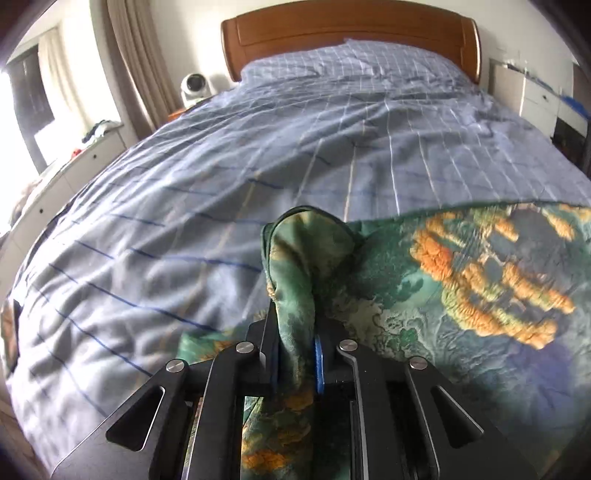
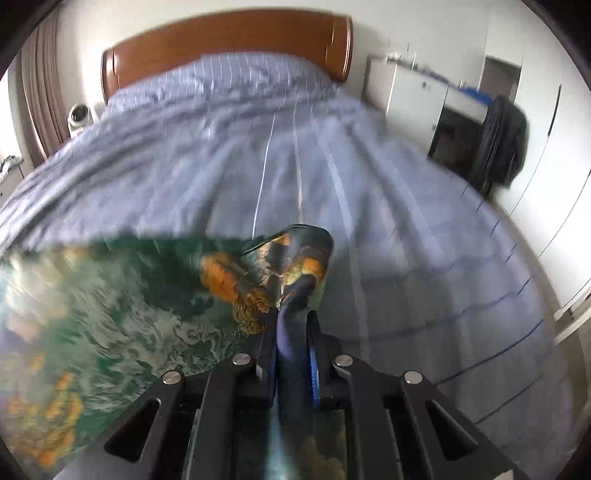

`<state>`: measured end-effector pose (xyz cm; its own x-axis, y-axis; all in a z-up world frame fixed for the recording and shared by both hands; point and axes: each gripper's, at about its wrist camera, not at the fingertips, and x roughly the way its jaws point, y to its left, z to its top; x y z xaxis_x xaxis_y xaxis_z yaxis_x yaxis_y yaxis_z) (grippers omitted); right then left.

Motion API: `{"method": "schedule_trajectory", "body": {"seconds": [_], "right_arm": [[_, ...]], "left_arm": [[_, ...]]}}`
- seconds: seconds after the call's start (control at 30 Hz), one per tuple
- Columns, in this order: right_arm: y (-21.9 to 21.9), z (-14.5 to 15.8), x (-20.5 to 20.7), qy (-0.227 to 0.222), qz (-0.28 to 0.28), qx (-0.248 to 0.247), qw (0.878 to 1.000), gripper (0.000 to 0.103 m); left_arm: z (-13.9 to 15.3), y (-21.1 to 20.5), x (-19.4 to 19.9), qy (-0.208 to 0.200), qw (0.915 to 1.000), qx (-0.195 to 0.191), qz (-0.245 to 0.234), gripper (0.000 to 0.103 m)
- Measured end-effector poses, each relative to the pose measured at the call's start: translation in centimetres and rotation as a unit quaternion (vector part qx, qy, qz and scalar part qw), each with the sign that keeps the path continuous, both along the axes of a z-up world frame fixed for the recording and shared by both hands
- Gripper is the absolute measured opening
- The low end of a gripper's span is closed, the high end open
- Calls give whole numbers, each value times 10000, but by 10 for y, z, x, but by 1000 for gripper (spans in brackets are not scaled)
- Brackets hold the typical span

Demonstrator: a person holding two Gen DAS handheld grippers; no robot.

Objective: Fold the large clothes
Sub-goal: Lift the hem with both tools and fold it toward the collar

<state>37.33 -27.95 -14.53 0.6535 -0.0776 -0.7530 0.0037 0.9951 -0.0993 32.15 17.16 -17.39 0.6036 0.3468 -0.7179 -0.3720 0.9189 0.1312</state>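
Holding both top corners now: your left gripper (image 1: 295, 325) is clamped on a bunched corner of the green printed cloth (image 1: 461, 280), and your right gripper (image 2: 291, 325) is pinched tight on the opposite corner, fabric wadded up between the jaws in both views. The cloth hangs stretched between the two claws above the near end of the bed (image 1: 258, 147), its top edge running roughly straight from one grip to the other. How much of the lower part touches the blue checked duvet can't be told from these views.

Handling: looks thin, soft and light, probably a bit silky, so it drapes and could slip out if you yank. No stiffness, it'll sag in the middle unless you hold the corners apart and taut. Right wrist view is motion-blurred, so detail there is poor. Best hold is right where you have it, at the corners near the hem, where bunched layers give the pads something to bite. For the fold, I'd judge you bring the held edge flat down onto the duvet and match corners; watch for the middle billowing or wrinkling.

Containers: white drawer units (image 1: 85, 162) at the left side and a white cabinet (image 2: 413, 96) at the right of the headboard (image 1: 351, 33), all shut as far as visible, contents hidden. Nothing to put the cloth into within view.
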Motion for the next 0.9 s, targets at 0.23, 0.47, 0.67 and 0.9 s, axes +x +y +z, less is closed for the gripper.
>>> {"method": "schedule_trajectory", "body": {"seconds": [0.23,0.47,0.67,0.9], "right_arm": [[6,-24,-4,-156,-79,-97,9998,16],[-2,-27,-1,-213,-92,299,9993,16],[-5,-27,1,-204,-83,418,9989,17],[-21,-19,-1,-110,-71,946,9954,22]], "left_arm": [[-8,8,-2,-167,9994,-293,33,14],[-10,8,1,-172,9987,-474,33,15],[-10,7,5,-119,9990,-433,40,16],[8,13,-2,185,9986,-386,307,67]]}}
